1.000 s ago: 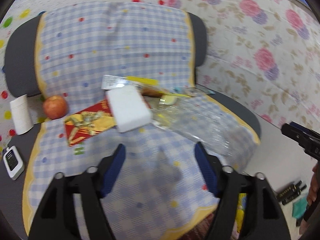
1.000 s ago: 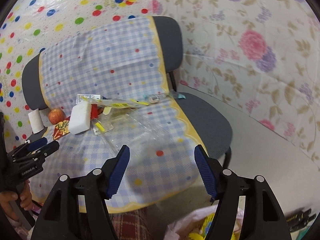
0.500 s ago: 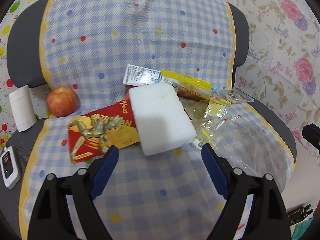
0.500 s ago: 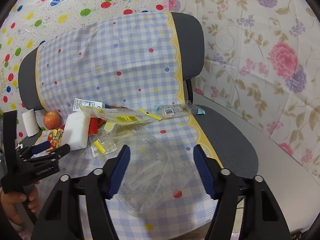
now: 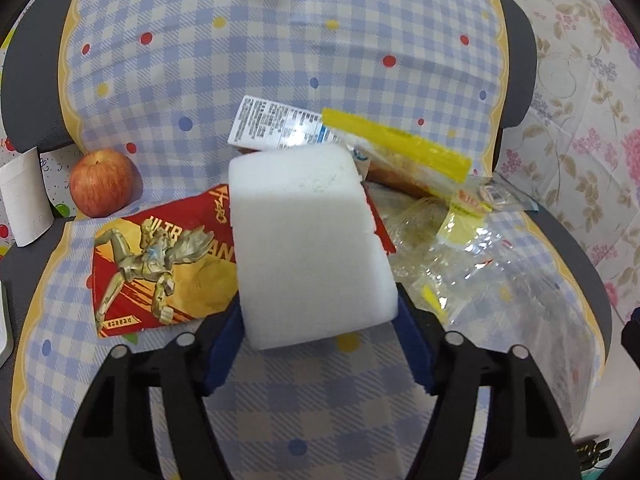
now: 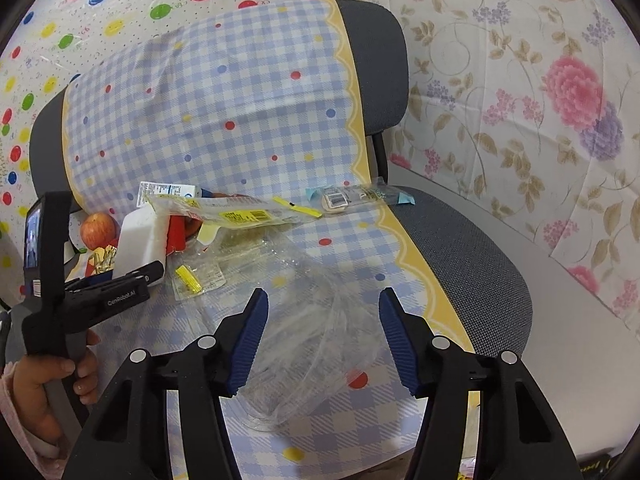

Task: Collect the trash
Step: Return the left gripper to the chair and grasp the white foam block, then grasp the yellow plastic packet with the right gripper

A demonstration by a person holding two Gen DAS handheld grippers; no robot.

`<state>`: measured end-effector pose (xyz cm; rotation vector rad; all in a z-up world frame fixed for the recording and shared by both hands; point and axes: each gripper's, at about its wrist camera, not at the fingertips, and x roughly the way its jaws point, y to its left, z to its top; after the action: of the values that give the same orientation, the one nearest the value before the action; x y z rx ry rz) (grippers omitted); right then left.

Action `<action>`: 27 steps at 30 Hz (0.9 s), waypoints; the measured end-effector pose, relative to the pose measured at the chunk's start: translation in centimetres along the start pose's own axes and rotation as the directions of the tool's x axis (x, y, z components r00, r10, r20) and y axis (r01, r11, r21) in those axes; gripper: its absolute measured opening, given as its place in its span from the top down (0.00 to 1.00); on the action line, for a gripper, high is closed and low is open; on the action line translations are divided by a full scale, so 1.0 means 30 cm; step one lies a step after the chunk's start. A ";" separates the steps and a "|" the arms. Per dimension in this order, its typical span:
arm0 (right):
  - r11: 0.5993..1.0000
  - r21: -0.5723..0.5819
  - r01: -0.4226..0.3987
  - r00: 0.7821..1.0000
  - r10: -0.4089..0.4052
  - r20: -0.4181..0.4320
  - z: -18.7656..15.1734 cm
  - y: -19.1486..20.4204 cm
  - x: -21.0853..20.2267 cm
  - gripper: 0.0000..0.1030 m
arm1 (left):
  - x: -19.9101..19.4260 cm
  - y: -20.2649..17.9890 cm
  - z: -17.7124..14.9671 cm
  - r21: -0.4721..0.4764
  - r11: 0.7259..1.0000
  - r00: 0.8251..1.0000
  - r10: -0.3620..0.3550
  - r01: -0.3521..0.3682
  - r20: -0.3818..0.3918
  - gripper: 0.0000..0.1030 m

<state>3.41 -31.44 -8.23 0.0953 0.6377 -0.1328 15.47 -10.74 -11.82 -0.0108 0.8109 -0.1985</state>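
A home room, probably dressed up as a makeshift recording corner. A grey office chair (image 6: pixel 460 248) stands against walls hung with plastic sheeting: a floral sheet (image 6: pixel 540 100) on one side, a party sheet (image 6: pixel 120 4) with coloured dots and what looks like birthday lettering on the other. A blue checked cloth (image 5: pixel 280 48) is draped over the chair's back and seat. Household odds and ends lie on it: an apple (image 5: pixel 102 184), a white foam block (image 5: pixel 308 248), a red snack packet (image 5: pixel 160 268) and clear wrappers (image 5: pixel 472 264).
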 end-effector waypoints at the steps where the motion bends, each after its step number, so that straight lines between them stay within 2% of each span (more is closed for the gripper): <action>1: 1.000 -0.004 -0.002 1.000 0.002 0.002 0.000 0.005 -0.004 0.43 | -0.009 0.007 -0.005 0.006 1.000 1.000 0.001 -0.001 0.002 0.37; 6: 0.998 -0.047 -0.033 0.999 0.033 0.003 0.015 0.064 -0.003 0.43 | -0.143 0.079 -0.033 0.039 0.998 0.996 -0.059 0.056 0.062 0.39; 12: 0.984 -0.155 -0.088 0.996 0.088 -0.006 0.050 0.197 0.044 0.43 | -0.267 0.182 -0.022 0.055 0.997 0.992 -0.067 0.061 0.111 0.39; 17: 0.961 -0.253 -0.113 0.994 0.110 -0.029 0.102 0.305 0.122 0.43 | -0.287 0.240 0.003 0.043 0.998 0.989 -0.045 0.039 0.138 0.38; 24: 0.920 -0.374 -0.117 0.992 0.095 -0.077 0.171 0.420 0.272 0.44 | -0.244 0.278 0.016 0.008 0.998 0.990 -0.065 0.064 0.123 0.38; 27: 0.899 -0.425 -0.106 0.993 0.072 -0.096 0.185 0.455 0.329 0.52 | -0.235 0.285 0.016 0.004 0.997 0.990 -0.071 0.071 0.120 0.38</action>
<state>16.60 -19.60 -9.06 -0.2999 0.7266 0.1036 12.55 -1.10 -7.16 -0.0513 0.6913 -0.2625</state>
